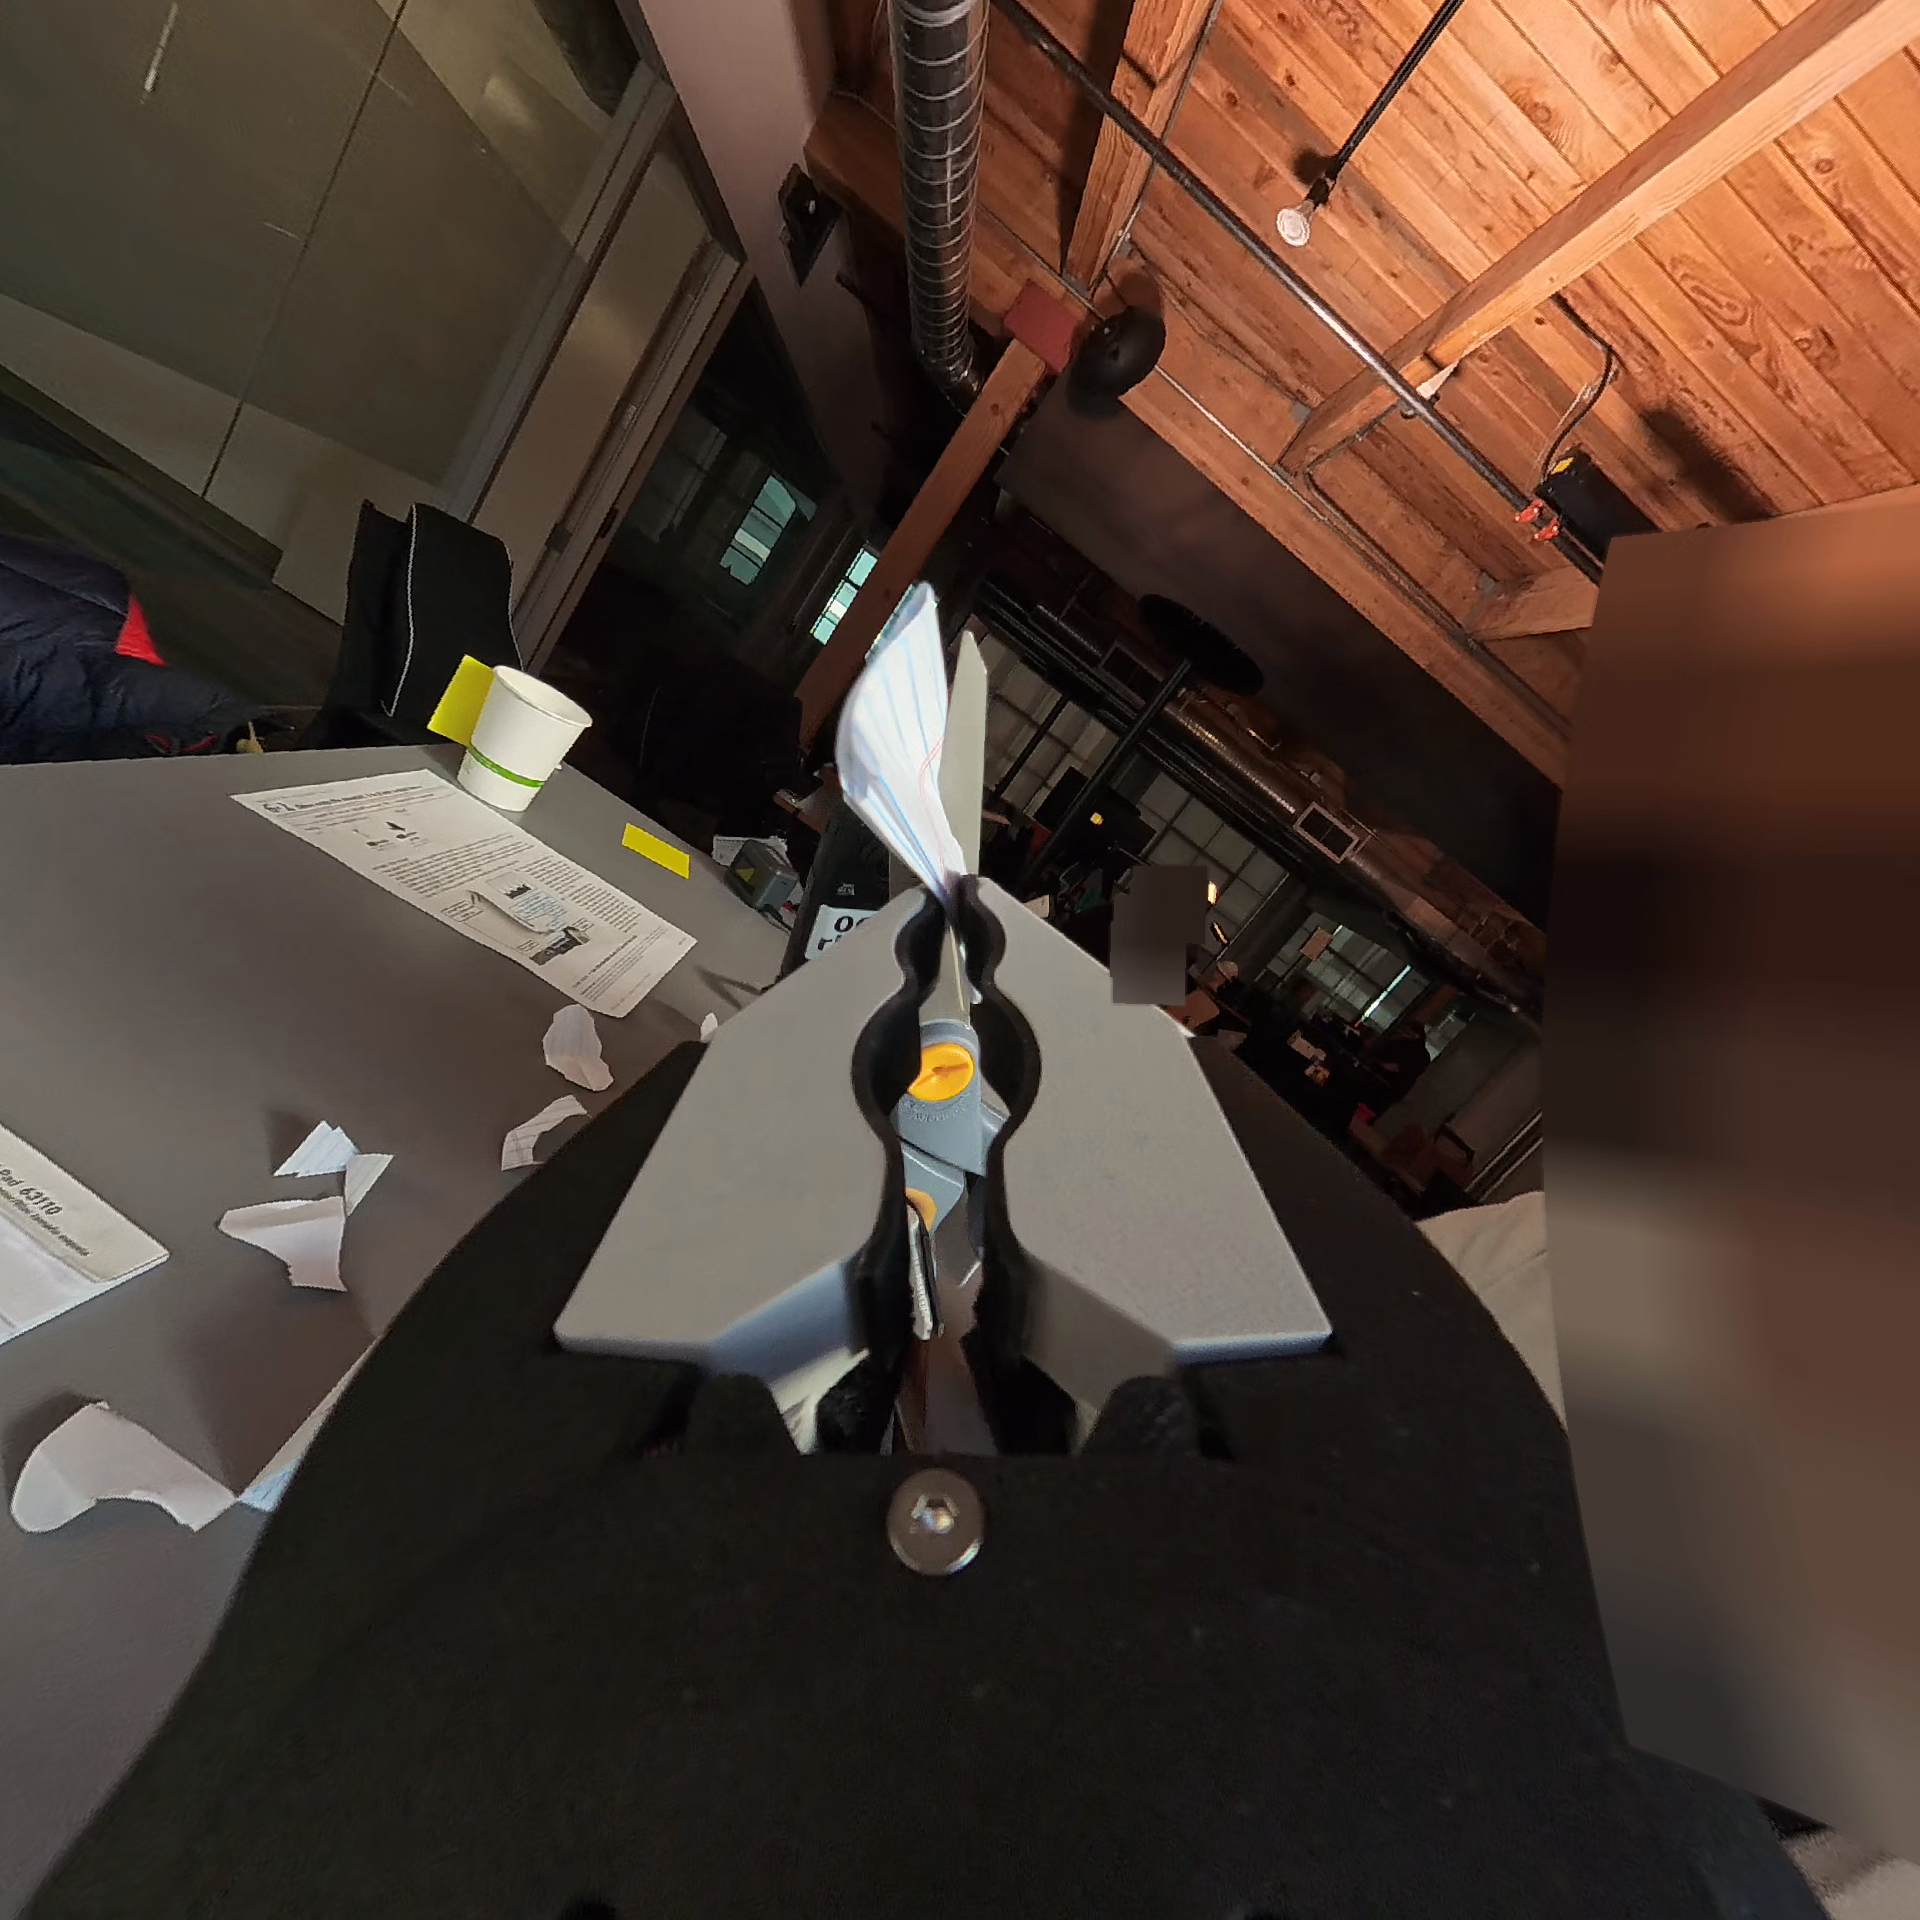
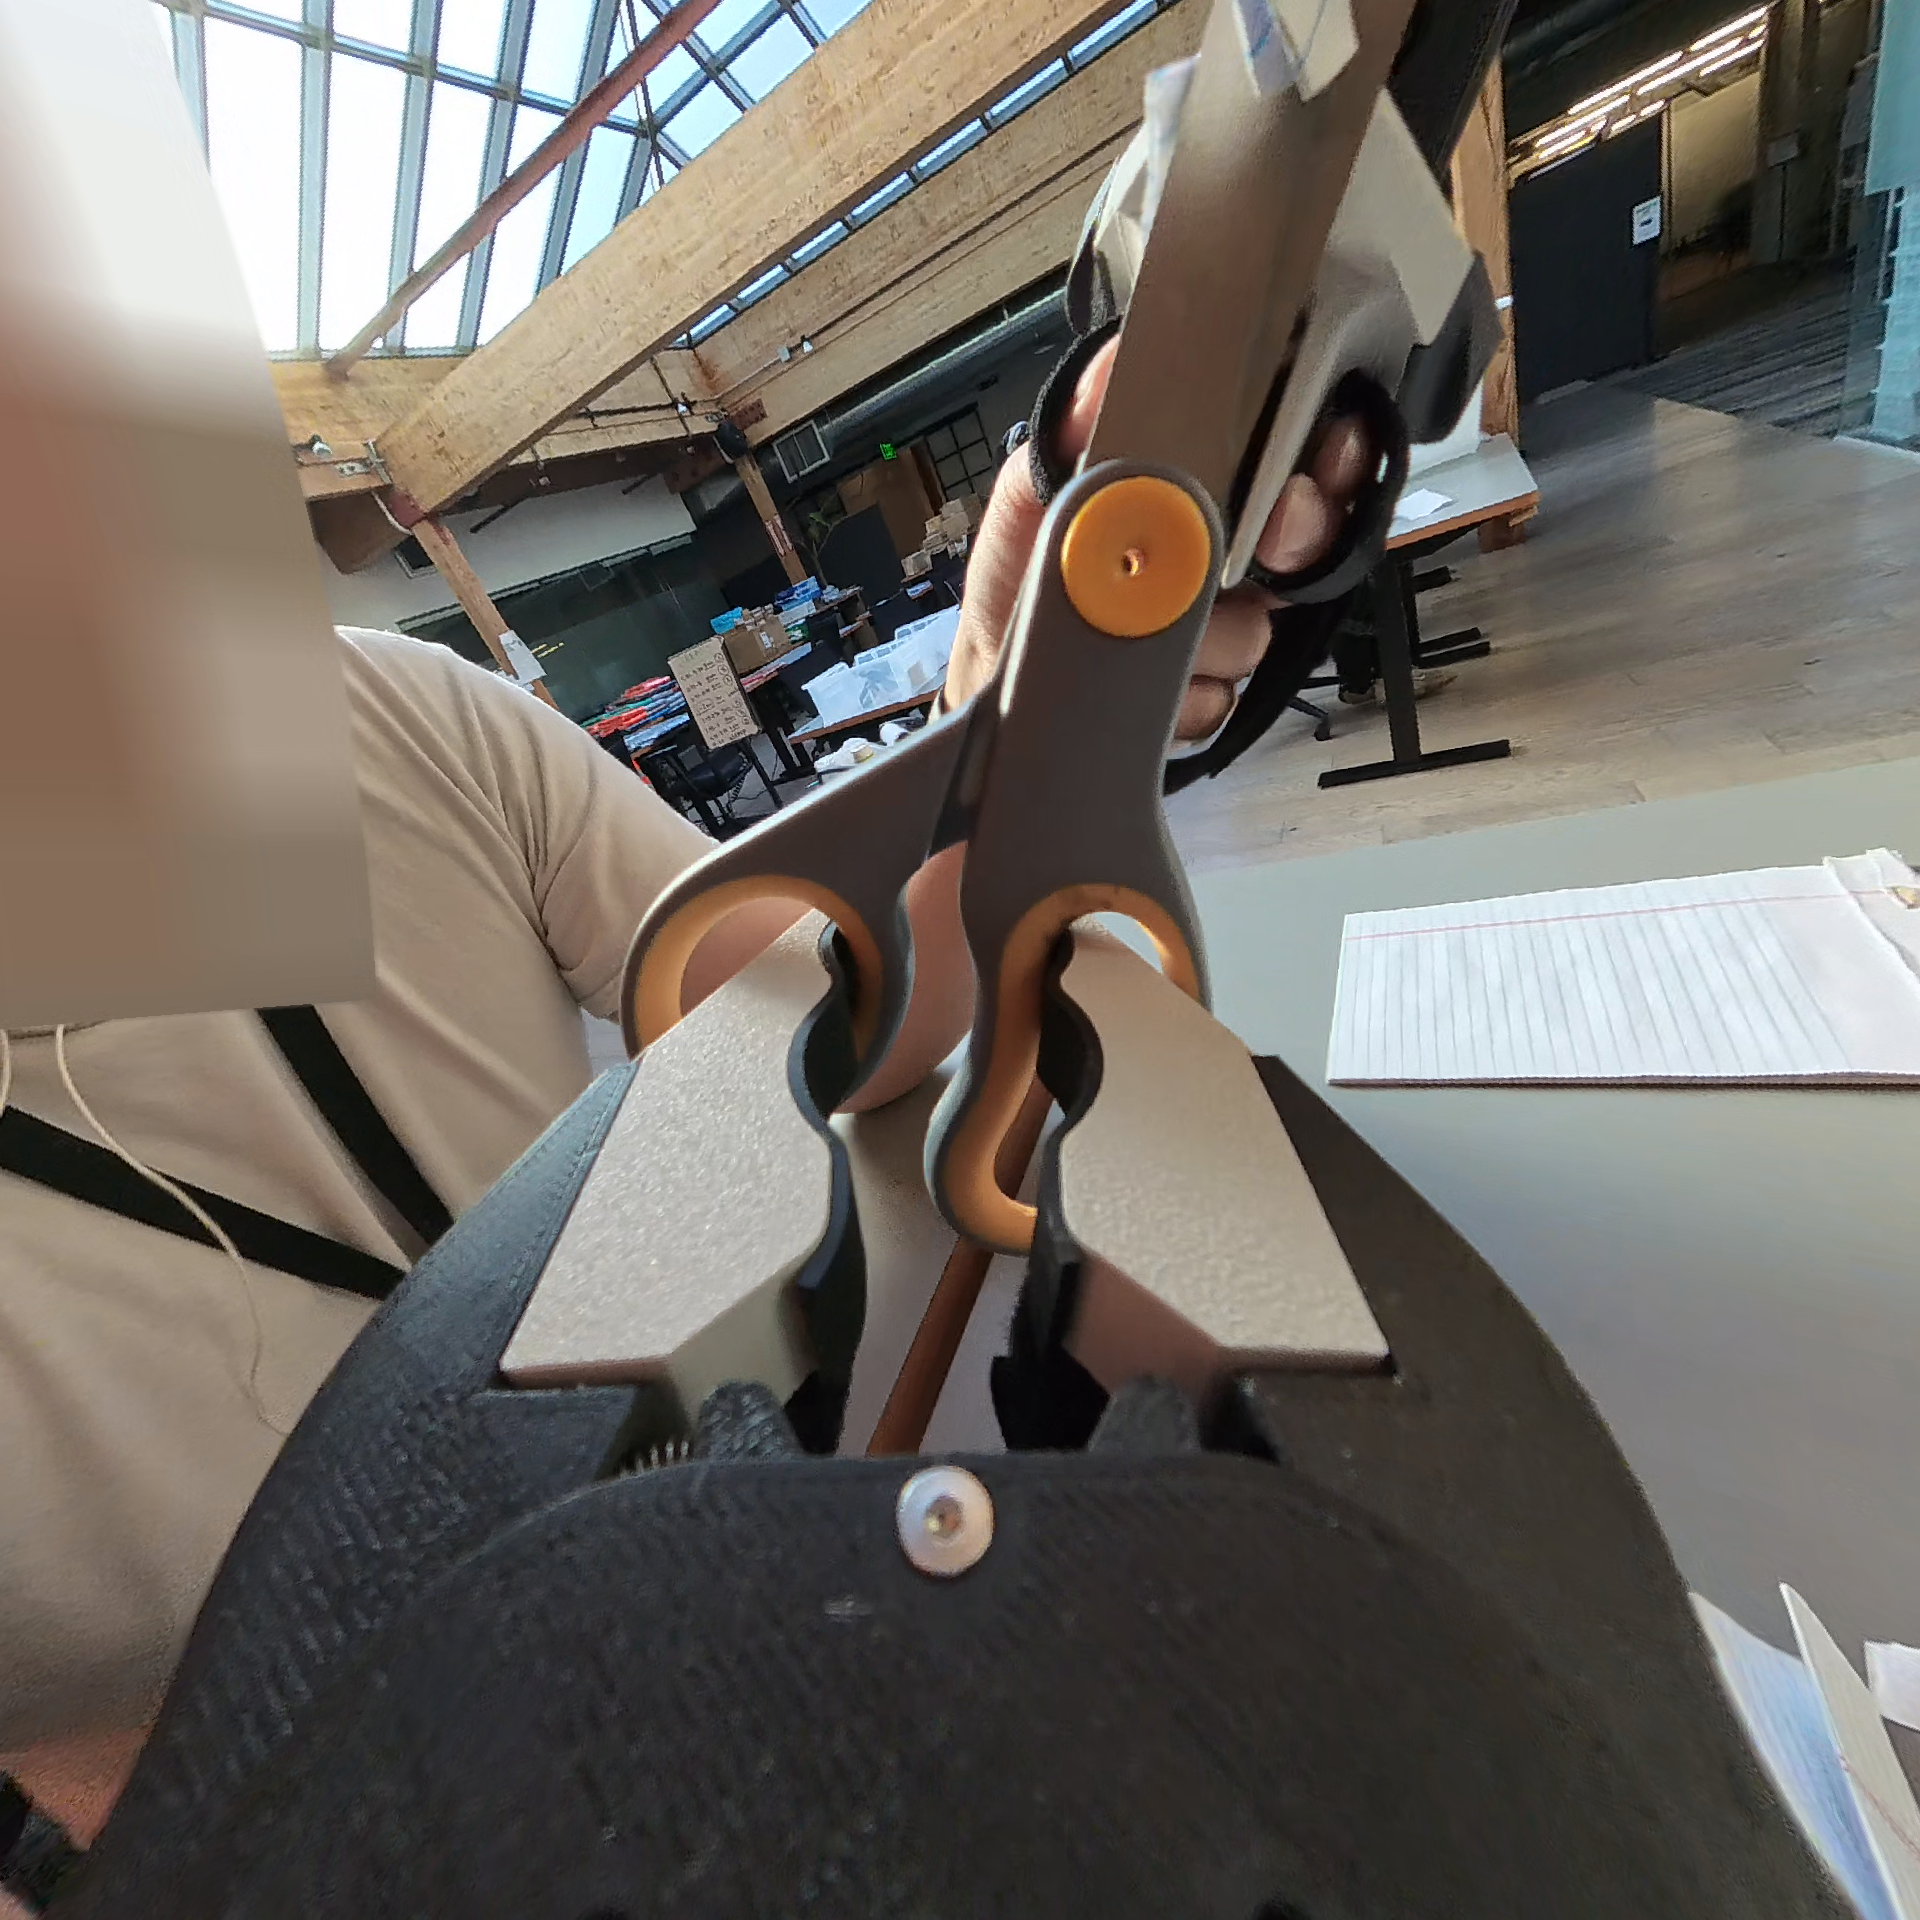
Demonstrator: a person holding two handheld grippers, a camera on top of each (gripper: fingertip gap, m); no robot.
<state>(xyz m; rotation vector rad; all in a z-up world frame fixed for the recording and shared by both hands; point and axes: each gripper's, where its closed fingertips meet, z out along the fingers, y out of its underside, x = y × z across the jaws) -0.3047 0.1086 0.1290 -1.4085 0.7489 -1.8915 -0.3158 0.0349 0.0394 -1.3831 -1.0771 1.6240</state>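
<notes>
My left gripper (image 1: 951,899) is shut on a strip of lined white paper (image 1: 899,727), which stands up from its tips. The shut blades of the grey scissors (image 1: 968,727) rise right beside the strip, touching it. In the right wrist view, my right gripper (image 2: 951,966) has one finger in each orange-lined handle loop of the scissors (image 2: 1081,748) and is shut on the handle parts between them. The scissors point up and to the right. A hand (image 2: 1039,540) with the left gripper's grey fingers (image 2: 1423,249) shows behind the blades. The paper (image 2: 1288,31) shows at the top edge.
A grey table (image 1: 156,935) carries a printed sheet (image 1: 468,883), a white paper cup (image 1: 520,738), a yellow note (image 1: 655,850) and several paper scraps (image 1: 301,1226). A lined pad (image 2: 1621,987) lies to the right, with more scraps (image 2: 1818,1745) nearby. A person in a beige shirt (image 2: 416,935) is close on the left. Some 12 cm of space lies between my two pairs of fingers.
</notes>
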